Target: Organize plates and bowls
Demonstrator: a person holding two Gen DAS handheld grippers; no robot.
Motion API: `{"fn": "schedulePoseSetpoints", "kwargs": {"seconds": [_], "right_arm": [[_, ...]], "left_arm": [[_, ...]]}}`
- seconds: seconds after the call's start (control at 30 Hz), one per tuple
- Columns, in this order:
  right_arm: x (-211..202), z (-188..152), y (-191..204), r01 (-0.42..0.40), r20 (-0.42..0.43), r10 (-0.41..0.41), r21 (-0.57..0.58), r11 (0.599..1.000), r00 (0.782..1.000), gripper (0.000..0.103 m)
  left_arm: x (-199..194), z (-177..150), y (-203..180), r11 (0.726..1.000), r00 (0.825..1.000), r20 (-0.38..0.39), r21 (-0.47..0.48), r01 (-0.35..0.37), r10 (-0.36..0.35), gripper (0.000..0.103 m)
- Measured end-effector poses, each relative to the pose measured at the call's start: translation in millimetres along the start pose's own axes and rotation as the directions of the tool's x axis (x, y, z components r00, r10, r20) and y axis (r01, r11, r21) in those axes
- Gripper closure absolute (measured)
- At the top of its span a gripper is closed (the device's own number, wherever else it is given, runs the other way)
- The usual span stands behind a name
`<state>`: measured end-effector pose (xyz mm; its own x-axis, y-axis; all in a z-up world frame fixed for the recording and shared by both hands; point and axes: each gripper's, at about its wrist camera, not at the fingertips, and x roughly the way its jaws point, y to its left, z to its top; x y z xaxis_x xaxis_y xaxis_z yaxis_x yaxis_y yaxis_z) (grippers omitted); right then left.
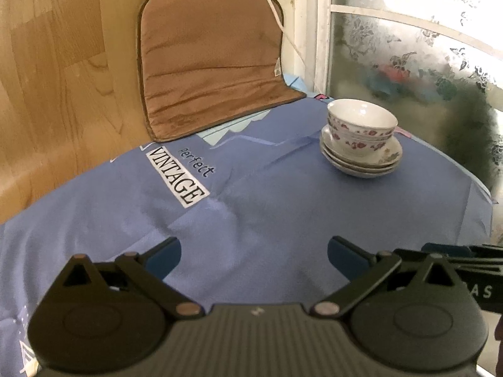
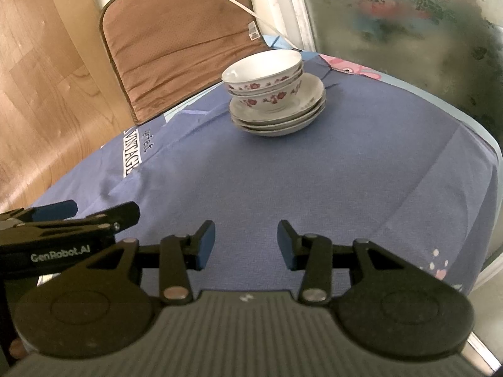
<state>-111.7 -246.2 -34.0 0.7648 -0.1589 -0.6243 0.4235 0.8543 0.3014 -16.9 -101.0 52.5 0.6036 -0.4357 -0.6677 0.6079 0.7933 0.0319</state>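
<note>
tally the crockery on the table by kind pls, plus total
Bowls: 2, nested, floral pattern
Plates: 3, stacked under the bowls
Total: 5, all in one stack on the blue cloth

Two nested floral bowls (image 2: 263,77) atop three stacked plates (image 2: 278,116); one brown cushion (image 1: 207,59).

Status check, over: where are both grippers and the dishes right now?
Left gripper open, empty. Right gripper open, empty. White floral bowls nested on stacked white plates, far side of the blue tablecloth. Nothing between grippers and stack.
</note>
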Motion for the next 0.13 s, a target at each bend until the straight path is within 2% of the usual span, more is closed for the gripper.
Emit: {"fn": "schedulePoseSetpoints", "kwargs": {"seconds": [0.13], "right_arm": [[-0.3, -1.8, 1.5, 0.002, 0.005, -0.002, -0.005, 1.000, 1.000, 0.056]], "left_arm": [[3.1, 2.2, 1.4, 1.000, 1.000, -0.011, -0.012, 0.014, -0.014, 0.000]]}}
